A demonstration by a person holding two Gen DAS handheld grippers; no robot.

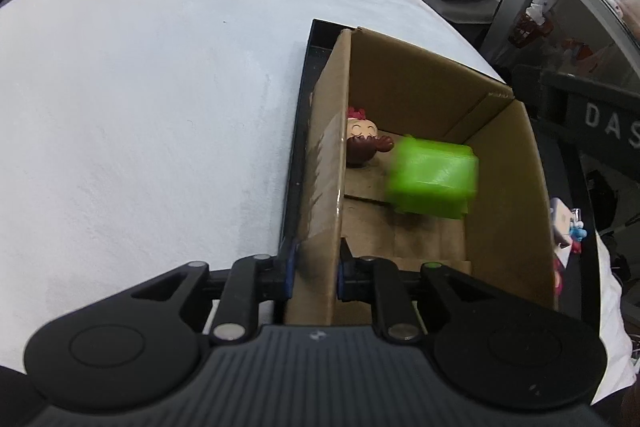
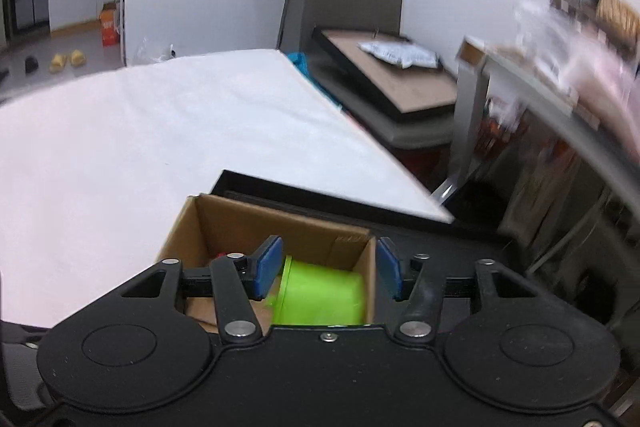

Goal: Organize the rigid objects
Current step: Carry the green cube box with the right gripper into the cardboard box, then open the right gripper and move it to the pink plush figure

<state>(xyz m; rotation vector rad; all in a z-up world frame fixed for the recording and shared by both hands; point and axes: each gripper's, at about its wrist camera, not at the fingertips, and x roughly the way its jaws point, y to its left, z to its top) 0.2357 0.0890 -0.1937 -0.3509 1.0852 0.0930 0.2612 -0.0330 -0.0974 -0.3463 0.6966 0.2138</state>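
Note:
An open cardboard box (image 1: 508, 187) stands on a black tray (image 1: 298, 131) on the white-covered table. Inside it lie a bright green plastic block (image 1: 434, 179), blurred by motion, and a small doll figure (image 1: 362, 139) with a pink face and brown hair. My left gripper (image 1: 314, 275) is shut on the box's left wall at its near end. My right gripper (image 2: 328, 271) is open and empty above the box (image 2: 224, 223), with the green block (image 2: 320, 297) below, between its blue pads (image 2: 268, 267).
The white table (image 1: 140, 87) stretches left and far. Small toy figures (image 1: 566, 231) sit to the right of the box. A black-framed board (image 2: 396, 75) and a cluttered shelf (image 2: 560, 67) stand off the table's right side.

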